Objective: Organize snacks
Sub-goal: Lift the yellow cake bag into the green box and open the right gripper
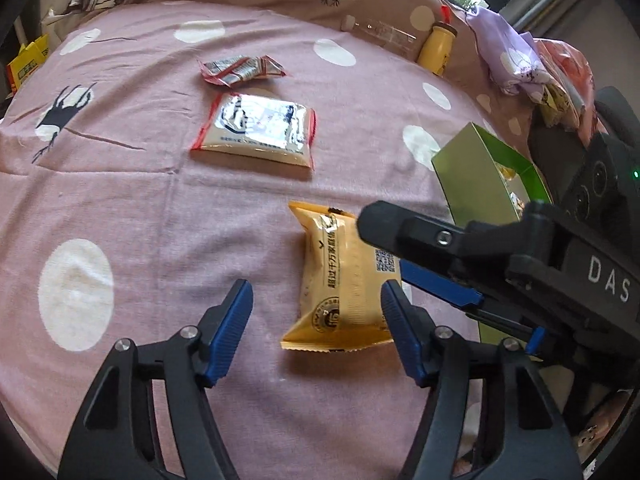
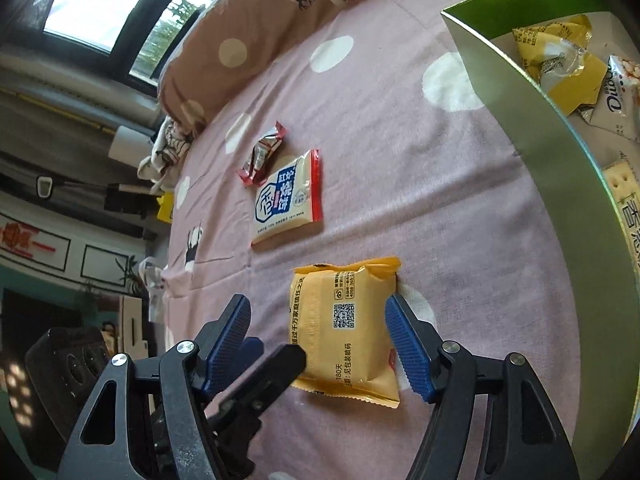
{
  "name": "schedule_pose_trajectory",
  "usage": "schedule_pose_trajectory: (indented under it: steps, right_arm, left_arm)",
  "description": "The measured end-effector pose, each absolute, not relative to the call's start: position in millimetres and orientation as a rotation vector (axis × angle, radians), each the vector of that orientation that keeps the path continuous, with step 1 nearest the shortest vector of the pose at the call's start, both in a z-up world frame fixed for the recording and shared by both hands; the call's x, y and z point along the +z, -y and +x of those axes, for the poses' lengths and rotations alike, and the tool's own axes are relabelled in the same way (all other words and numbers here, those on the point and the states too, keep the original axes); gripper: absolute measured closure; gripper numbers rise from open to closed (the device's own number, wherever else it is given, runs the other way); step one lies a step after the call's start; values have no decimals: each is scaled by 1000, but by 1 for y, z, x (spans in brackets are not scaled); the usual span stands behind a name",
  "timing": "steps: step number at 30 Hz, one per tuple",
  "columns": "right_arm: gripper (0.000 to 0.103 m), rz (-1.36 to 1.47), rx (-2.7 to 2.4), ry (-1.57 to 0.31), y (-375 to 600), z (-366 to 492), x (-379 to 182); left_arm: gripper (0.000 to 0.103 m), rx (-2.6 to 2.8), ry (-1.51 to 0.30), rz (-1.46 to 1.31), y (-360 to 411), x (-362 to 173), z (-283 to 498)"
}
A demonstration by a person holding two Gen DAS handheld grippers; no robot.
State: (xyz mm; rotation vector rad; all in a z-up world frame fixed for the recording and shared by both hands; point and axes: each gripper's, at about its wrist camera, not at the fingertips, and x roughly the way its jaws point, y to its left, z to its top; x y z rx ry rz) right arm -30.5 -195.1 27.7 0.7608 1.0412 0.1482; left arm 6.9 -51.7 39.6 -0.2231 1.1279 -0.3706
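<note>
On the bedsheet point(image 1: 120, 200) my left gripper point(image 1: 316, 332) stands half open, empty, its right pad beside the yellow snack packet point(image 1: 344, 280). My right gripper point(image 2: 318, 344) straddles that packet, pads not pressing. It looks light, crinkly, slippery; I'd pinch across its puffed middle. The green box point(image 2: 540, 128) sits right.

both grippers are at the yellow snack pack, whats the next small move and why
Probably close the right gripper on the yellow snack pack. The pack lies flat on the pink sheet between its open jaws, unpinched, one pad at its edge. The left gripper crowds the same pack, and the green box is close by.
</note>
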Motion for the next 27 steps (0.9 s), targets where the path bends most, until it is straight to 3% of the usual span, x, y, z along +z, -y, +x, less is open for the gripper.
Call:
schedule_pose_trajectory:
  steps: [5, 11, 27]
  right_arm:
    - [36, 751, 118, -1087, 191, -24, 16]
    - [48, 717, 105, -1075, 191, -27, 19]
    - [48, 666, 24, -686, 238, -89, 108]
  left_arm:
    - [56, -431, -1154, -255, 61, 32, 8]
    - [59, -423, -1098, -181, 70, 44, -1]
    - [61, -627, -785, -134, 127, 119, -26]
